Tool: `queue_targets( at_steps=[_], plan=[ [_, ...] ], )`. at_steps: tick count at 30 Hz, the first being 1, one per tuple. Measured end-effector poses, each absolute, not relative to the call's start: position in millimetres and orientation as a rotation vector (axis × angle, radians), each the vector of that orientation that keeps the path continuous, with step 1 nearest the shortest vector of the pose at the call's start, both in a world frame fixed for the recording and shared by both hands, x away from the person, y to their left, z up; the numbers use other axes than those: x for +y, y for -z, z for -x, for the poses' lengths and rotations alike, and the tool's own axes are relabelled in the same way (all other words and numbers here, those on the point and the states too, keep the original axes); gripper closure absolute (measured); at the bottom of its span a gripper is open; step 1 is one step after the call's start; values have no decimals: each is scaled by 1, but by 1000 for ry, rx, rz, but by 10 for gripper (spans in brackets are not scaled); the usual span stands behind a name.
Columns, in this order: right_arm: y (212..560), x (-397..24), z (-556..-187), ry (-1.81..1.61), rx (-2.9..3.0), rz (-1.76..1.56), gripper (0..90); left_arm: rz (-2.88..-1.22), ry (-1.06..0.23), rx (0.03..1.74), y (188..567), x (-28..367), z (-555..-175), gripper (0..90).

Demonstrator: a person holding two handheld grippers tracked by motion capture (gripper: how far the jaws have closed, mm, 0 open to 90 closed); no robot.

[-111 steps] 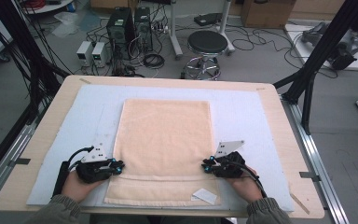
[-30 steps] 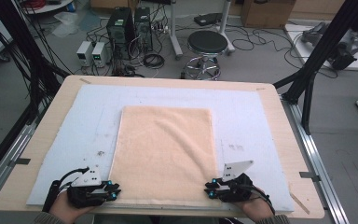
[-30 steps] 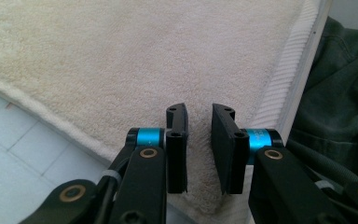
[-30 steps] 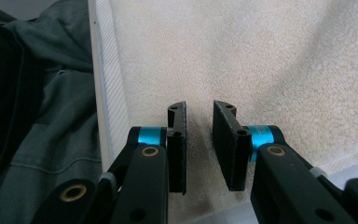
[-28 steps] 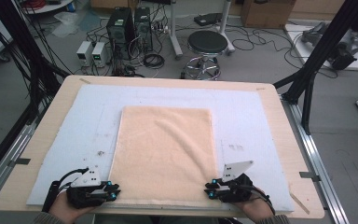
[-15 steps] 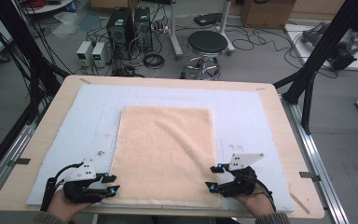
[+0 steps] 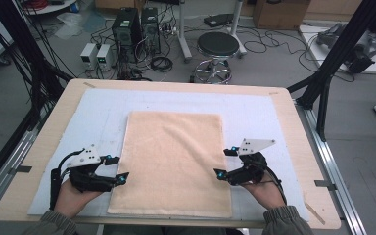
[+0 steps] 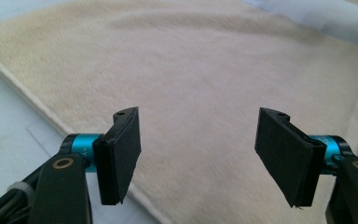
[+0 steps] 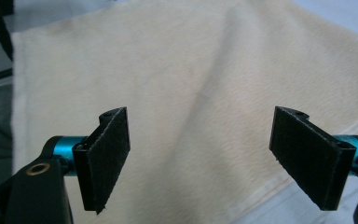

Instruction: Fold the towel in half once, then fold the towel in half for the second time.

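Both grippers' jaws just opened, towel point(image 7: 174, 161) released

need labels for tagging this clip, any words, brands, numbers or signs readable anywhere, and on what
No readable text.
Towel: plain, no tag or print showing.
White mat and table: unmarked.
Two small grey boxes on the floor: lit displays, too small to read.
Black computer towers: any markings too small to read.

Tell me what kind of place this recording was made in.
Most likely a lab or workshop set up for recording. A wooden table with a pale mat stands inside a black frame, and computer towers, power supplies and loose cables cover the floor beyond it, beside a round stool.
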State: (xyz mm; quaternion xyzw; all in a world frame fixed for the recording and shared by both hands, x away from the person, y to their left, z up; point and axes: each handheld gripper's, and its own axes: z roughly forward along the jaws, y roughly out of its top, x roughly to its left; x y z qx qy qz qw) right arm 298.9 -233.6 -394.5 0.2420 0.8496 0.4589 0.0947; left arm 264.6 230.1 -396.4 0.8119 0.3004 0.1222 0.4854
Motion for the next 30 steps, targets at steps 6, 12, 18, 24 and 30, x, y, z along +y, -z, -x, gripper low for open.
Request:
queue_targets(
  at_steps=[6,12,18,24,30],
  plan=[
    [390,-227,-317,-1333,2510,-719,194,-1963,-312,729,391,225,-277,309],
    [392,-222,-322,-1305,2531,-717,194,-1959,-303,742,391,225,-282,309],
    [389,-219,-334,-1298,2531,-724,195,-1931,-306,779,388,229,-296,311],
    [375,-216,-363,-1269,2516,-742,195,-1911,-365,806,374,233,-322,319],
    [365,-216,-400,-1244,2476,-797,196,-1895,-416,853,361,237,-362,330]
  ],
)
